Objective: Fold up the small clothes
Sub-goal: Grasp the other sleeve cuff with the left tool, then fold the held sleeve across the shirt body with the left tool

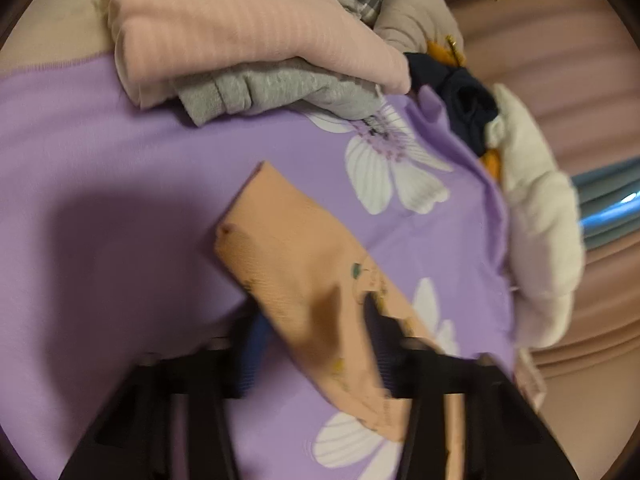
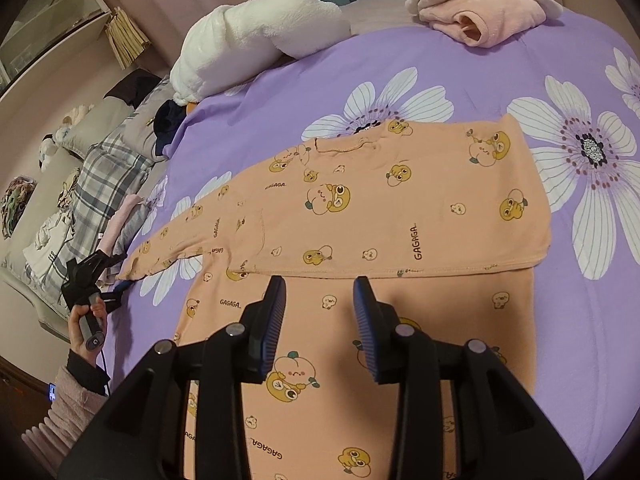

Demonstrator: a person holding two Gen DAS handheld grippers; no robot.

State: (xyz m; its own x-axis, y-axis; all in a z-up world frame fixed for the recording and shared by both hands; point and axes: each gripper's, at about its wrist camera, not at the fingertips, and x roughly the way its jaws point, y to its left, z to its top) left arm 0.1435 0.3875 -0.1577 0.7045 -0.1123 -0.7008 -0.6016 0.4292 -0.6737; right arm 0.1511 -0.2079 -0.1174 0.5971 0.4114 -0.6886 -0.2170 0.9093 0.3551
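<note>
An orange child's top with cartoon prints lies on the purple flowered bedsheet, its upper half folded over along a hem line. One sleeve stretches out to the left. My right gripper is open and empty, hovering just above the top's lower part near the fold. My left gripper is at the sleeve's cuff end. In the left wrist view the sleeve runs between the left gripper's blurred fingers, which look shut on it.
A pile of folded clothes, pink over grey, lies ahead of the left gripper. A white fleece item and a pink folded garment lie at the sheet's far edge. A plaid cloth and dark clothes lie at left.
</note>
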